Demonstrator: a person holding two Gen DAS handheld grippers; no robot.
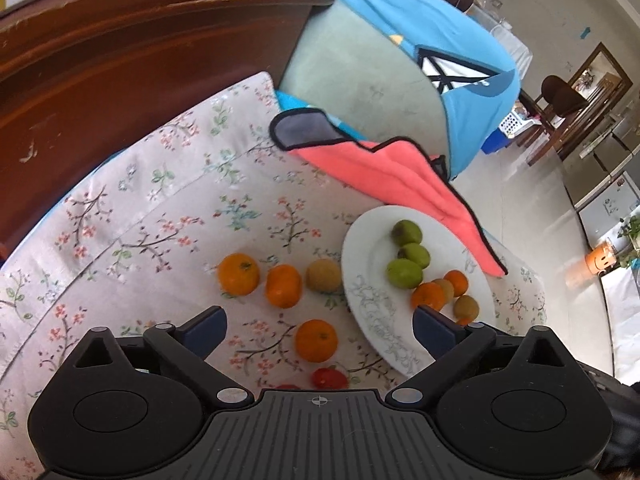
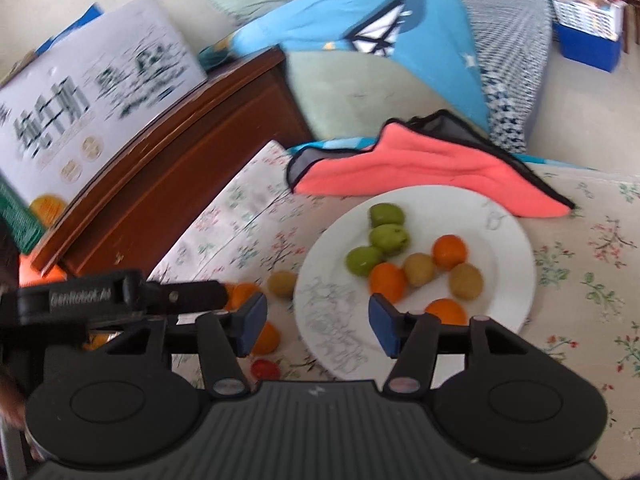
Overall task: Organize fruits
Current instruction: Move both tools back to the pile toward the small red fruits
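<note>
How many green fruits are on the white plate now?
3. The green fruits lie close together on the far half of the plate: one farthest, one in the middle, one nearest. None seems hidden.

Fruits [image 2: 418,269] lie on the plate [image 2: 508,240]; loose oranges [image 1: 283,285] lie left of it, a cloth [image 2: 432,172] behind it.

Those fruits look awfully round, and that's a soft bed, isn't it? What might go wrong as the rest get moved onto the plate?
1. The oranges lying loose on the floral sheet may roll away when the open left gripper closes on one.
2. The plate rests on soft bedding, so pressing on its rim might tip it and spill fruit.
3. The pink cloth overlaps the plate's far edge and could snag.
</note>
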